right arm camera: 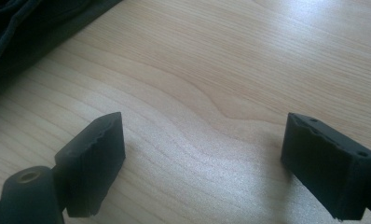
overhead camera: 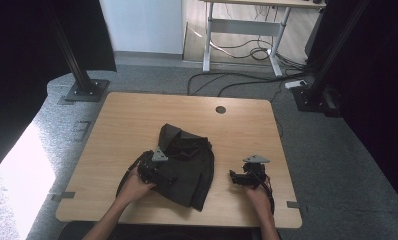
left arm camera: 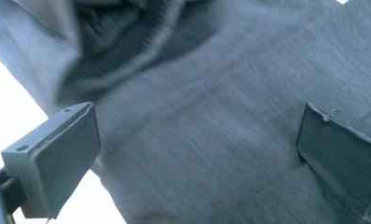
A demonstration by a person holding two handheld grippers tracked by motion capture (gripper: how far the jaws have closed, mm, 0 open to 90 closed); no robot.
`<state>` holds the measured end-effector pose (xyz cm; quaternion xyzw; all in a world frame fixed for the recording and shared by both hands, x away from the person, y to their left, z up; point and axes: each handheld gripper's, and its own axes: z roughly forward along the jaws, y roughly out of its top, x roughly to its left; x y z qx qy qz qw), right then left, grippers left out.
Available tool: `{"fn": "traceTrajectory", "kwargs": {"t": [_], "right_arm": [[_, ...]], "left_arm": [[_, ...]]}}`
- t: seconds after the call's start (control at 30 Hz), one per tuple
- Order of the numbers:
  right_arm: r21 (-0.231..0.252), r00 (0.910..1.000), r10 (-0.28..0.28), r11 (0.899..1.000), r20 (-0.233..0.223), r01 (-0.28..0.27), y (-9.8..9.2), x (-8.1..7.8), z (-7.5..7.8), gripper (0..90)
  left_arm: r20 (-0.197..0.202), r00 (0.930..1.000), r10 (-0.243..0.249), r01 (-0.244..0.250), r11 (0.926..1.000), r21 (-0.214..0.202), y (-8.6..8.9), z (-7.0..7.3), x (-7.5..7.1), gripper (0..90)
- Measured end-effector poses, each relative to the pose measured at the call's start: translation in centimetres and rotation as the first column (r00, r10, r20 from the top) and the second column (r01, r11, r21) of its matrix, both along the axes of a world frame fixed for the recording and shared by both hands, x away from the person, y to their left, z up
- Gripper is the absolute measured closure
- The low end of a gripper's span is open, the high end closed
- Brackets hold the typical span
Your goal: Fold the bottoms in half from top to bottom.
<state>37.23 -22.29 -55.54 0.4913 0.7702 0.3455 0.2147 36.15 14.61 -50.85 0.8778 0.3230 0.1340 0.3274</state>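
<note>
Your left gripper [overhead camera: 163,175]: jaws wide, over the dark garment's [overhead camera: 187,162] near-left part, cloth spanning between them | your right gripper [overhead camera: 237,178]: jaws wide over bare counter [overhead camera: 127,120], garment just to its left, apart.

Dark garment on a pale wood-grain bench

A charcoal-black garment [overhead camera: 187,165], plain and unpatterned, is seen under the black left gripper [overhead camera: 159,175]; beside the black right gripper [overhead camera: 239,179] light tan bench [overhead camera: 127,120] wood with wavy grain is shown. Each gripper is topped by a grey plate; grey carpet [overhead camera: 337,160] lies beyond.
</note>
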Motion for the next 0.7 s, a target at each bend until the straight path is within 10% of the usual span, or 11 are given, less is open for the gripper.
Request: {"fn": "traceTrajectory", "kwargs": {"t": [0.27,0.43,0.7], "right_arm": [[0.0,1.0,0.001,1.0,-0.001,-0.001,0.0,0.0,0.0,12.9],[0.0,1.0,0.0,1.0,-0.001,0.0,0.0,0.0,0.0,12.9],[0.012,0.9985,0.04,0.999,-0.037,-0.04,0.3,0.1,0.6,16.1]], "left_arm": [[0.048,0.9988,-0.01,0.01,0.9999,-0.008,0.5,1.0,-0.8,0.0],[0.096,0.993,0.069,-0.066,0.9972,-0.034,1.3,2.3,0.3,0.0],[0.02,0.9878,0.155,-0.153,0.9857,-0.071,3.0,-1.3,1.7,0.0]]}}
